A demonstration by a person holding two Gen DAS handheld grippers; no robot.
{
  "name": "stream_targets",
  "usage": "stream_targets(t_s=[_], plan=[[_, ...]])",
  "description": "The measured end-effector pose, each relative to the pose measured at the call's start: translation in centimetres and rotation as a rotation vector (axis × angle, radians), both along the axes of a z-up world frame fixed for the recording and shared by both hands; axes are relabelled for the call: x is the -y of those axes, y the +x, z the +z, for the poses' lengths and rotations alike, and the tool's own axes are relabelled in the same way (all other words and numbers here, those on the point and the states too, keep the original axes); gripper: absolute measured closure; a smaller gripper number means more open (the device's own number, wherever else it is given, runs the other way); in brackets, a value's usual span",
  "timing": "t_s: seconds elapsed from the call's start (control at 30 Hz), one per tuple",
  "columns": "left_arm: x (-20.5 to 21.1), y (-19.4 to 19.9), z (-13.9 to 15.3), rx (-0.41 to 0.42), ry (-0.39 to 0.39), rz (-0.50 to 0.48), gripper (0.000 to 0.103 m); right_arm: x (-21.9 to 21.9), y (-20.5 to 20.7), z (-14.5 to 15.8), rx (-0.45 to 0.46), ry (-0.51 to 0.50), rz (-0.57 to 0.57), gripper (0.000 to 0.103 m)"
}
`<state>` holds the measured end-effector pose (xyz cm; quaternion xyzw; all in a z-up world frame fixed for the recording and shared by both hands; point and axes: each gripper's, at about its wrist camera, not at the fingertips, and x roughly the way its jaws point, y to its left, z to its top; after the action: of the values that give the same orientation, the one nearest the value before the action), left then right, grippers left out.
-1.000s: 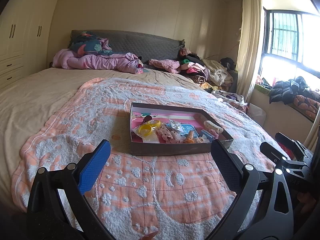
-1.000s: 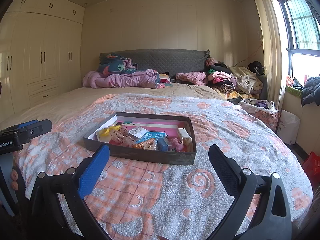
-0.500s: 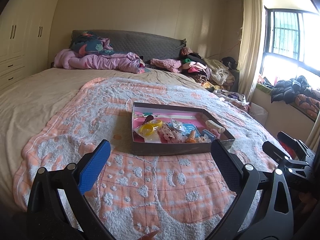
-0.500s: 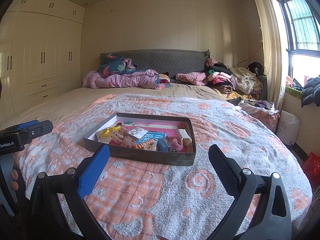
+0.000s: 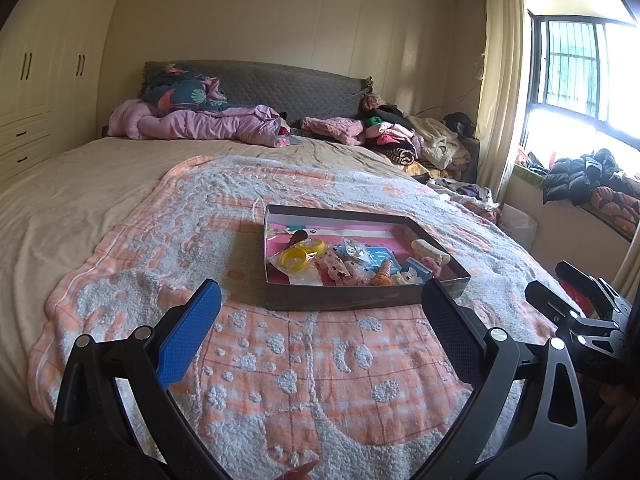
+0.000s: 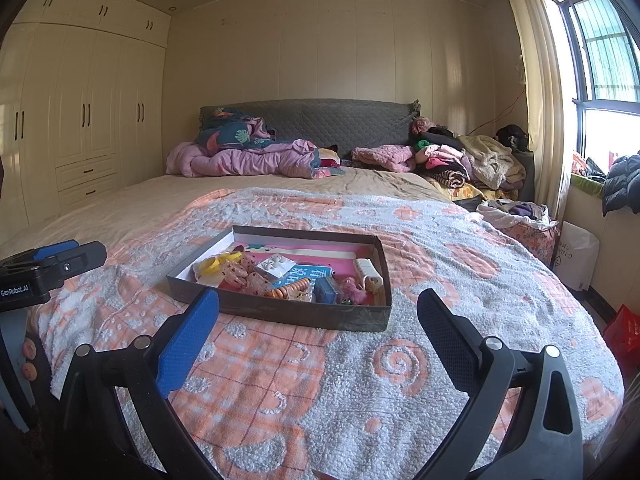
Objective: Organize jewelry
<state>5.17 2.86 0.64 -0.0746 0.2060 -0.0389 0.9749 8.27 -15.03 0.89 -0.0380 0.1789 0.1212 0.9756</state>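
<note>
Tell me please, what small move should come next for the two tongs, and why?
Probably bring one of the tongs forward over the shallow box. Both the right tongs and the left tongs hang open and empty above the blanket, short of the box. The yellow rings, orange spiral hair tie and other pieces lie mixed inside, none yet picked up.

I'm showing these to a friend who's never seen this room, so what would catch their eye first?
Probably the shallow dark box in the middle of the orange-and-white blanket, crammed with colourful trinkets such as a yellow ring. Next, the two open hand-held grippers, left and right, framing it from the near edge, and the heap of clothes by the headboard.
</note>
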Motion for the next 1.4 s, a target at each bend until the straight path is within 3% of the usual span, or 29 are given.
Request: stream_targets(t_s=[0.67, 0.97, 1.2, 1.4], plan=[[0.6, -0.1, 0.3, 0.004, 0.043, -0.007, 0.011, 0.1, 0.0, 0.0, 0.001, -0.003, -0.001, 0.006], [0.8, 0.1, 0.4, 0.009, 0.020, -0.014, 0.011, 0.2, 0.1, -0.1, -0.001, 0.000, -0.003, 0.006], [-2.8, 3.9, -0.8, -0.067, 0.019, 0.105, 0.011, 2.7, 2.9, -0.1, -0.041, 0.004, -0.068, 0.006], [-9.8, 10.7, -3.2, -0.207, -0.029, 0.306, 0.011, 7.7, 11.6, -2.7, -0.189, -0.057, -0.249, 0.006]])
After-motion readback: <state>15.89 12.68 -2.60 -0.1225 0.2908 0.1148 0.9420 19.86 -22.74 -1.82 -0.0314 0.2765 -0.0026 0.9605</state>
